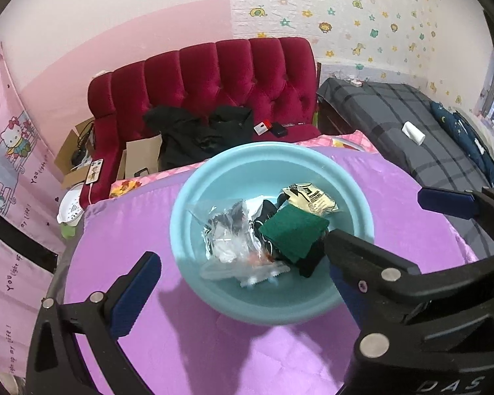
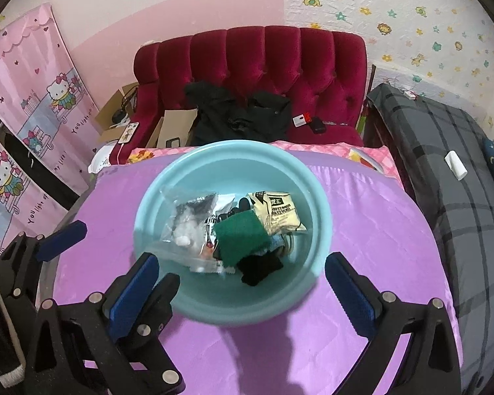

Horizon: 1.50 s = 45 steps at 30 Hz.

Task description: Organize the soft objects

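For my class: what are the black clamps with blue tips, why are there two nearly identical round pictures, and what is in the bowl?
No robot here: a person holds a two-fingered tool in each hand, each carrying a wide-angle camera, hence two similar views. The left gripper and right gripper both hover with jaws open, holding nothing. On the purple cloth sits a light blue basin holding a green cloth, a black fabric piece, clear plastic bags and a cream packet. A red sofa stands behind.
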{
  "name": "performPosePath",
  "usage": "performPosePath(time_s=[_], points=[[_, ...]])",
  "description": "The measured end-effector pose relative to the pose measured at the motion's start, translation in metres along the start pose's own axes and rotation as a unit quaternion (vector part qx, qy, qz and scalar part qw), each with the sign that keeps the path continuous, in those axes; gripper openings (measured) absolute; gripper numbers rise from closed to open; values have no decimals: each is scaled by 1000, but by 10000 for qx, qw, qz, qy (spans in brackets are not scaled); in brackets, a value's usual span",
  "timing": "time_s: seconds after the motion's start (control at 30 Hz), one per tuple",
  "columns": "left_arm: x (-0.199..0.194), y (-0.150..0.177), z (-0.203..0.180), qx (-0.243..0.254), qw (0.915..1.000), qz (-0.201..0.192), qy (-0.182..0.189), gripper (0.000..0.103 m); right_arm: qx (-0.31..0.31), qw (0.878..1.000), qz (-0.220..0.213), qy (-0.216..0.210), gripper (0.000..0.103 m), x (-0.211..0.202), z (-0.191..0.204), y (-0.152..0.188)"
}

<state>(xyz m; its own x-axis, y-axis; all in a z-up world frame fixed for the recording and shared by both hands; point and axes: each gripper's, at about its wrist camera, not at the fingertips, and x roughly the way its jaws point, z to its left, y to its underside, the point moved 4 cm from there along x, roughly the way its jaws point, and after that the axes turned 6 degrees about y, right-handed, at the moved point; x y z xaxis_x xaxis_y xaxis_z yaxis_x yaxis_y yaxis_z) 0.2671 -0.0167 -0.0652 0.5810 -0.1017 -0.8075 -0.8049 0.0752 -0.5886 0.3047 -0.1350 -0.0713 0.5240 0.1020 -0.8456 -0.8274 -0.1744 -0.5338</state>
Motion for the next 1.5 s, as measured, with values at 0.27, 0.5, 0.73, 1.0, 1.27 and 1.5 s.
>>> performPosePath(time_s=[0.27,0.5,0.73,1.0,1.27,1.5], points=[[-34,18,-14,-47,9997,-218,-12,103,121,9996,-244,50,103,-37,0,23],[-56,40,-26,-8,9993,-347,-160,103,137,9990,-412,73,103,-61,1,48],[-71,71,-28,-179,9989,-400,-168,103,47,9982,-590,69,103,-78,6,77],[-79,110,-32,-283,9973,-606,-301,103,-127,9951,-976,112,103,-90,14,114],[-78,143,-39,-280,9969,-581,-459,103,-152,9930,-1154,186,103,-89,16,148],[-75,158,-37,-423,9974,-431,-387,103,-148,9951,-963,160,103,-81,19,167]])
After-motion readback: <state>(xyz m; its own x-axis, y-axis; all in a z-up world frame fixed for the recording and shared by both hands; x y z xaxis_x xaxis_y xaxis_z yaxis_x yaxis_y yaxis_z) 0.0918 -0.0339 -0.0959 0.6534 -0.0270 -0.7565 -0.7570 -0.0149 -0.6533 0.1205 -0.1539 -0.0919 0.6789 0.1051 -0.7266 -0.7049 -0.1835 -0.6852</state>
